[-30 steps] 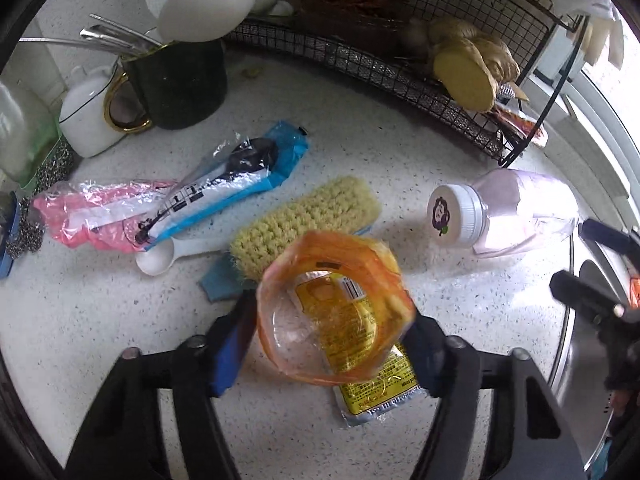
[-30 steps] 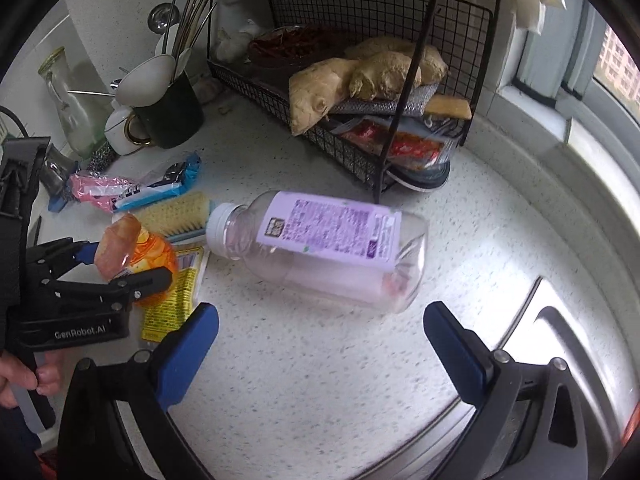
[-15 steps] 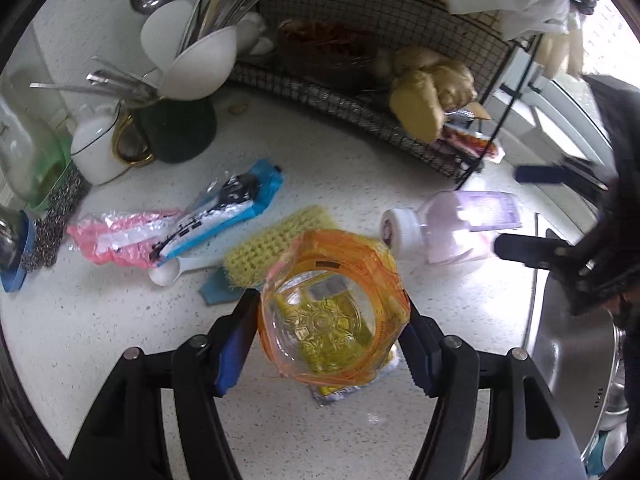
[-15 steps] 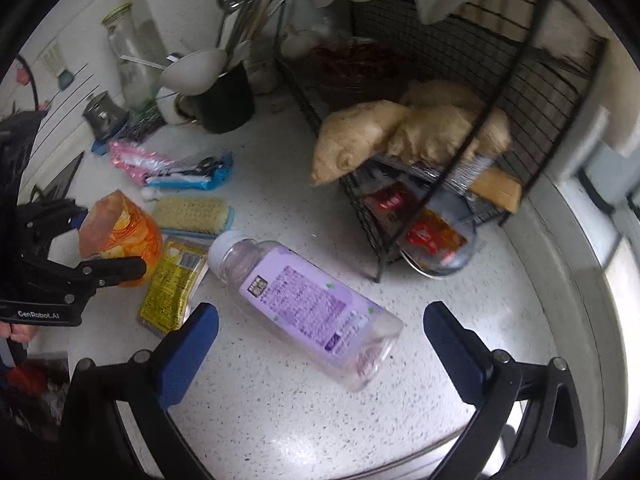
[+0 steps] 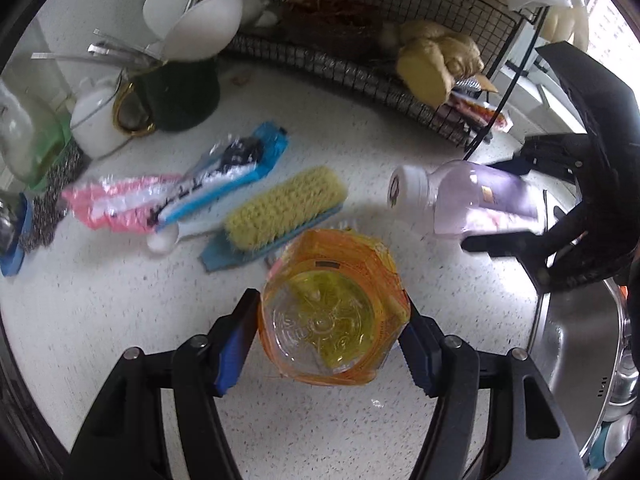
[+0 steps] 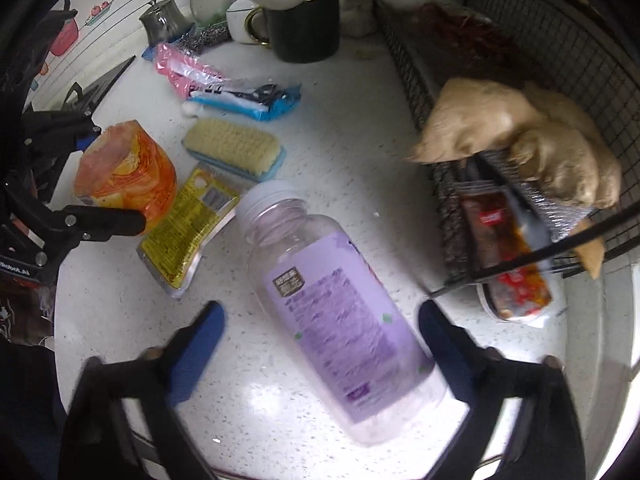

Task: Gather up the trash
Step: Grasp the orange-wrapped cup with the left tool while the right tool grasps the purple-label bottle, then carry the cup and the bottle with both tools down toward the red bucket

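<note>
My left gripper (image 5: 330,320) is shut on a crumpled orange plastic bottle (image 5: 332,280), held a little above the white counter (image 5: 120,300). The right wrist view shows this bottle (image 6: 128,168) at the far left, between the left gripper's fingers. A clear bottle with a purple label and white cap (image 6: 336,300) lies on its side. My right gripper (image 6: 320,328) straddles it, jaws closing, pads still off its sides. In the left wrist view the purple bottle (image 5: 472,200) lies at the right. A yellow sachet (image 6: 188,232), a blue wrapper (image 6: 248,102) and a pink wrapper (image 6: 180,68) lie flat.
A yellow scrub brush (image 5: 280,208) lies mid-counter beside a white spoon (image 5: 164,240). A black wire rack (image 6: 500,80) with ginger (image 6: 520,128) and a red packet (image 6: 508,256) stands at the back right. A dark mug of utensils (image 5: 184,92) stands behind. The steel sink (image 5: 580,340) is at the right.
The right gripper rolled and moved in over the purple bottle, which now lies between its narrowing jaws. The left gripper rose slightly with the orange bottle.
</note>
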Available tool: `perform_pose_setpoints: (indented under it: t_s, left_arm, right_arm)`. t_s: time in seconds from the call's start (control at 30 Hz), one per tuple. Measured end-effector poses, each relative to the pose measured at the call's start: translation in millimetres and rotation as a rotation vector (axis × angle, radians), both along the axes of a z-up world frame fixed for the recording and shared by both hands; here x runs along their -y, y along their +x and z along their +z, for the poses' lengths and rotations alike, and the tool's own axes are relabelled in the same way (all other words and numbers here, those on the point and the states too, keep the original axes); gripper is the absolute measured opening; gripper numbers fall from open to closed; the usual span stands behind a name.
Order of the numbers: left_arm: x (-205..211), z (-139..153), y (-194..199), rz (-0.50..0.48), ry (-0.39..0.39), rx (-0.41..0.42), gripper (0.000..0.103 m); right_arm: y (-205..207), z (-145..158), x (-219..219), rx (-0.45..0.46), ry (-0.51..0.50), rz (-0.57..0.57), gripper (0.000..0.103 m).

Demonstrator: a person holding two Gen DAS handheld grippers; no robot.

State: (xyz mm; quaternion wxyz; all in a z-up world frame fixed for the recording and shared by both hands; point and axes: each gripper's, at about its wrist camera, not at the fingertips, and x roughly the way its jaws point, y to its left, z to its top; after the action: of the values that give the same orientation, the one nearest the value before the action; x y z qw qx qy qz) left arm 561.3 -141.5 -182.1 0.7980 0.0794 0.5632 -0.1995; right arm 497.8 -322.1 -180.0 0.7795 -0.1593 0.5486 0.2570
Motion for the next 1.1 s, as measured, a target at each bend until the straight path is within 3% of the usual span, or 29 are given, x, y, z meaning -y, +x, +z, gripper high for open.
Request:
perform_pose_setpoints:
  t_s: [0.03, 0.13, 0.23, 0.6, 0.87, 1.1]
  left_arm:
    - [-2.2, -1.9, -1.1, 0.010, 0.000, -0.008, 0.064]
    - [-9.9, -4.9, -5.9, 0.040, 0.008, -0.020, 0.064]
    - [-15.3, -3.0, -12.8, 0.044, 0.022, -0.009, 0.064]
    - [-48.2, 38.3, -74.2, 0.037, 0.011, 0.067, 0.064]
    - [-87.5, 69.9, -138.9, 0.047, -0.013, 0.116, 0.064]
    - [-120.5, 80.8, -201.6, 0.059, -0.030, 0.134, 0.064]
  right_arm:
    - [-0.8, -1.3, -1.9, -0.001, 0.003, -0.005, 0.063]
    - [-4.5, -8.0, -11.1, 0.002, 0.009, -0.026, 0.051]
    - [-19.3, -9.4, -21.3, 0.044, 0.001, -0.069, 0.050]
    - [-98.7, 39.5, -51.5, 0.152, 0.112, -0.390, 0.050]
    - [-162.1, 58.3, -89.9, 0.150, 0.127, -0.433, 0.050]
    - [-225.9, 66.7, -119.5, 0.140, 0.146, -0.454, 0.050]
